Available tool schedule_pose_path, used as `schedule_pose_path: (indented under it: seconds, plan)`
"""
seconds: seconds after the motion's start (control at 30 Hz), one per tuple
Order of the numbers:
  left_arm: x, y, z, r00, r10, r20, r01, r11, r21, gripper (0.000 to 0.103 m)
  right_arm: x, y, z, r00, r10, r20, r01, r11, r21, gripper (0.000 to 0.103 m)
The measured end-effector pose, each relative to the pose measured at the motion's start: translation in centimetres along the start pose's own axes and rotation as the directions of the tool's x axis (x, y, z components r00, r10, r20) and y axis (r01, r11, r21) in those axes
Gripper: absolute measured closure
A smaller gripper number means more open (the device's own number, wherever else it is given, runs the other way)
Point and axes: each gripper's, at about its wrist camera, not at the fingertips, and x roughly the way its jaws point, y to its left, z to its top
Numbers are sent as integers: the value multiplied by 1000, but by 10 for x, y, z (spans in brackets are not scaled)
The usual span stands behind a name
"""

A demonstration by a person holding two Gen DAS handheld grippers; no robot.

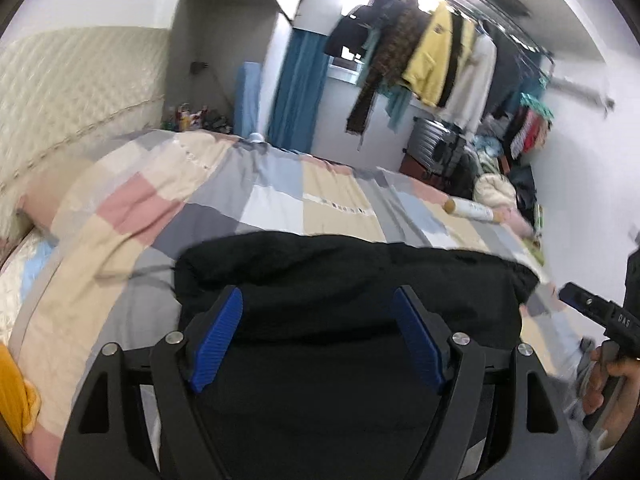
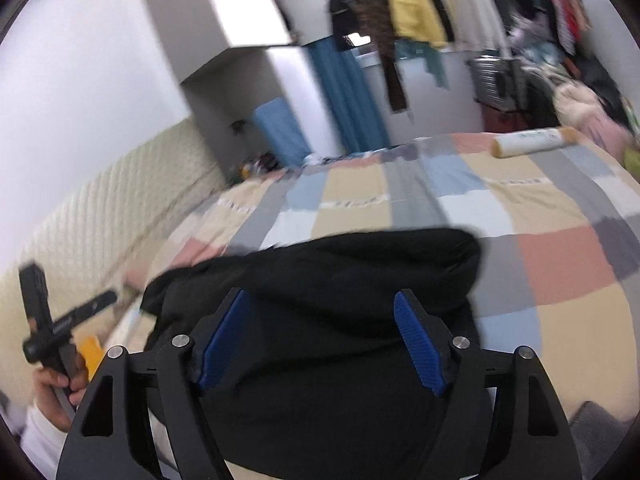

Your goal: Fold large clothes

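Left wrist view: black garment [image 1: 340, 280] looks soft, floppy; both grippers [image 1: 318, 340] [image 2: 320, 340] hang released; grasp its near edge.

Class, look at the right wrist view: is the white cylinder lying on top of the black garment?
No. The white cylinder lies on the checked quilt at the far side, well apart from the black garment.

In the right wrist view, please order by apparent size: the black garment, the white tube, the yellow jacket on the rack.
1. Black garment, largest, though nearest the camera.
2. Yellow jacket, partly cut off at the frame edge.
3. White tube, smallest.
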Motion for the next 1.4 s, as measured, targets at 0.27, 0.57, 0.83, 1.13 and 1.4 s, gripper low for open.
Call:
schedule_pose_path:
  seconds: [0.27, 0.57, 0.83, 1.13, 1.4]
  plan:
    - [74, -23, -22, 993, 54, -101, -43, 993, 110, 25, 86, 30, -36, 997, -17, -81, 11, 997, -77, 28]
    - [121, -15, -24, 987, 83, -140, -70, 992, 101, 25, 138, 1, -29, 994, -36, -106, 31, 998, -57, 26]
    - [133, -19, -21, 976, 123, -178, -102, 987, 122, 25, 153, -5, -22, 994, -15, -112, 10, 999, -42, 25]
    - [94, 16, -20, 971, 190, -148, -174, 978, 117, 21, 108, -32, -14, 999, -4, -34, 3, 1000, -19, 17]
    - [89, 58, -32, 943, 295, -152, -285, 955, 85, 6, 98, -83, -7, 992, -122, -12, 122, 992, 31, 0]
